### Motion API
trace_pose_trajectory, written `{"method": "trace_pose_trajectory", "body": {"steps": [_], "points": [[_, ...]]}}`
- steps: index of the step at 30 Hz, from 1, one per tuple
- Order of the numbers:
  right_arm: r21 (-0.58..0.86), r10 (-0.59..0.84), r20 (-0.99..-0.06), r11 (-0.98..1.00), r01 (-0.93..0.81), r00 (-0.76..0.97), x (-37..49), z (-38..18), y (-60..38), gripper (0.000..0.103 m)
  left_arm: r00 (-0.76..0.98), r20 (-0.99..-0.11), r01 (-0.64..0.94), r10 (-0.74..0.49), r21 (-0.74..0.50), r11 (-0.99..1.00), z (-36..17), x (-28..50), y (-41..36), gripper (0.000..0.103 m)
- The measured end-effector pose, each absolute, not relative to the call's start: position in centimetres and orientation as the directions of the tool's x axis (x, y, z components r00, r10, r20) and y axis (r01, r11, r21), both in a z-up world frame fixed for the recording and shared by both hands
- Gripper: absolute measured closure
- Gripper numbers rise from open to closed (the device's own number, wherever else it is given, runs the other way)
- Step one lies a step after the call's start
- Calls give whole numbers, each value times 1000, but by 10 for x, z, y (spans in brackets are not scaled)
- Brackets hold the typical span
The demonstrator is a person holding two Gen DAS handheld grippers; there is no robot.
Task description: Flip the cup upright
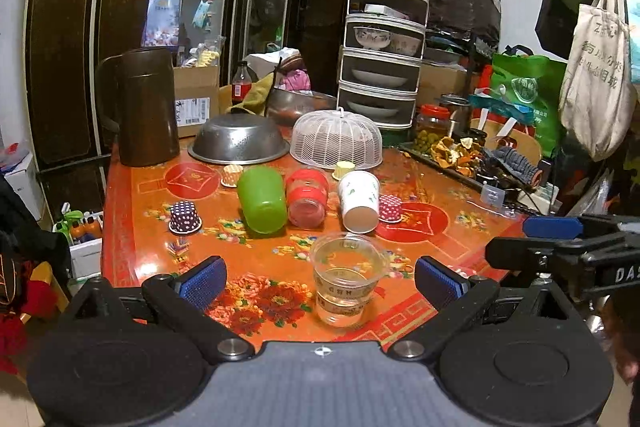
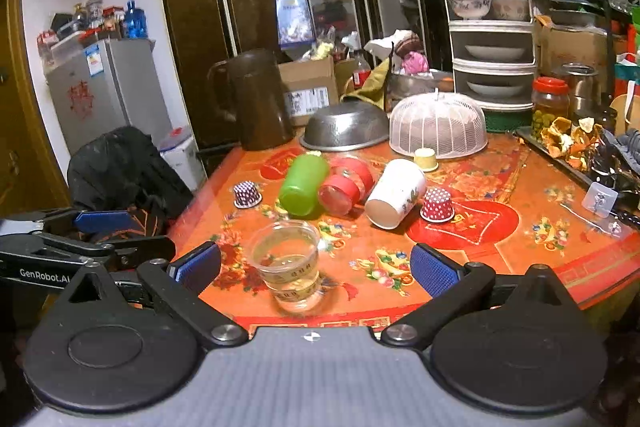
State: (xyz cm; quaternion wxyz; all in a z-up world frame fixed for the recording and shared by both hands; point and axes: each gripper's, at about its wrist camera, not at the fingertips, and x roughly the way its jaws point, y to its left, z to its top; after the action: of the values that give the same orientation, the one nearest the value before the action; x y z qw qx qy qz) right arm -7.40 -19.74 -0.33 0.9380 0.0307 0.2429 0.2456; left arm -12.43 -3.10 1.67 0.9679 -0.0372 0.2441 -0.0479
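Observation:
A clear plastic cup (image 1: 346,277) stands upright near the table's front edge; it also shows in the right wrist view (image 2: 290,263). Behind it three cups lie on their sides: a green cup (image 1: 262,199) (image 2: 303,183), a red-banded glass cup (image 1: 307,197) (image 2: 346,183) and a white paper cup (image 1: 359,201) (image 2: 396,193). My left gripper (image 1: 320,283) is open and empty, its fingers either side of the clear cup without touching. My right gripper (image 2: 316,269) is open and empty, just in front of the clear cup.
Small cupcake liners (image 1: 185,217) (image 1: 390,207) (image 2: 437,205) sit upside down around the cups. A steel bowl (image 1: 239,139), a white mesh food cover (image 1: 337,139) and a brown jug (image 1: 146,107) stand behind. A tray of clutter (image 1: 472,157) lies at right.

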Motion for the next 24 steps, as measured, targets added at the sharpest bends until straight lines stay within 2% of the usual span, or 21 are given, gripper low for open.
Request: {"method": "trace_pose_trajectory", "body": {"steps": [5,24], "points": [[195,495,-422,868,-458,760,-81,-2,-197,1,875,-477,47,-80,-80,996,23,-126,-30,2],[206,517,-429,854,-477,741,-79,-8,-196,1,847,-523,49,-90,-93,994,14,-119,-32,2]]}}
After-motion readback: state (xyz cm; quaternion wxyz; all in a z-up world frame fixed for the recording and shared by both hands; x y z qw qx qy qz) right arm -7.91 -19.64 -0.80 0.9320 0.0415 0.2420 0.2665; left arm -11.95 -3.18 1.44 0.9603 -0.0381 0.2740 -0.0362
